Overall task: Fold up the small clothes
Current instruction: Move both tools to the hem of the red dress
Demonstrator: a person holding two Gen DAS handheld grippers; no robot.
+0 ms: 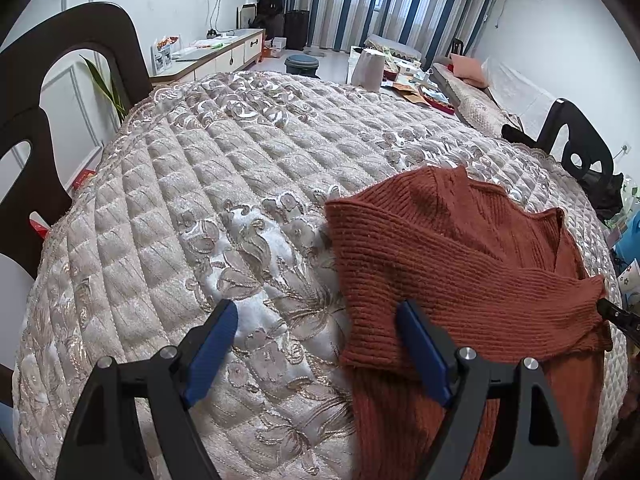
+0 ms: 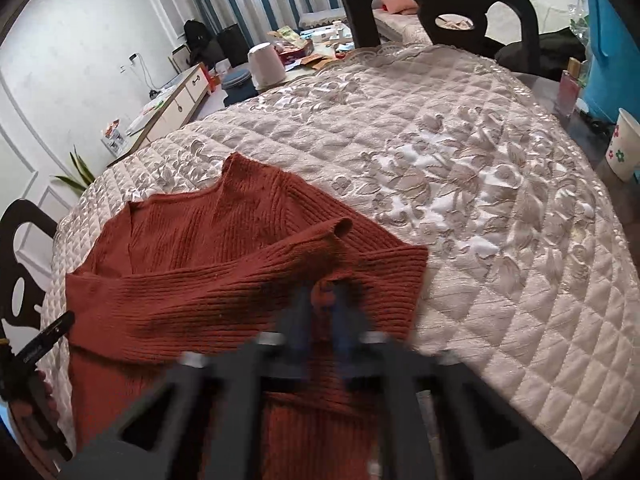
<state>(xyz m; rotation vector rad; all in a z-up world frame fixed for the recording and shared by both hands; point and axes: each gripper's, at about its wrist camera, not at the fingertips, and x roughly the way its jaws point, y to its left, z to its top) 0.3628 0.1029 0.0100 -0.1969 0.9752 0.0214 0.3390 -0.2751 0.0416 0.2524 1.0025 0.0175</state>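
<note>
A rust-red ribbed knit sweater (image 1: pixel 460 264) lies on the quilted beige table cover (image 1: pixel 200 184), with both sleeves folded across its chest. My left gripper (image 1: pixel 320 320) is open and empty, low over the cover; its right finger (image 1: pixel 424 356) hangs over the sweater's left folded edge. In the right wrist view the sweater (image 2: pixel 208 280) fills the lower left. My right gripper (image 2: pixel 322 300) is shut on a pinch of the sweater's sleeve fabric, and it is motion-blurred.
Dark wooden chairs stand around the table: one at the left (image 1: pixel 60 92), one at the far right (image 1: pixel 576 148), one at the far side (image 2: pixel 440 12). A floral paper cup (image 2: pixel 624 148) and blue container (image 2: pixel 612 48) sit at the right edge. Clutter and a sideboard (image 1: pixel 216 56) lie beyond.
</note>
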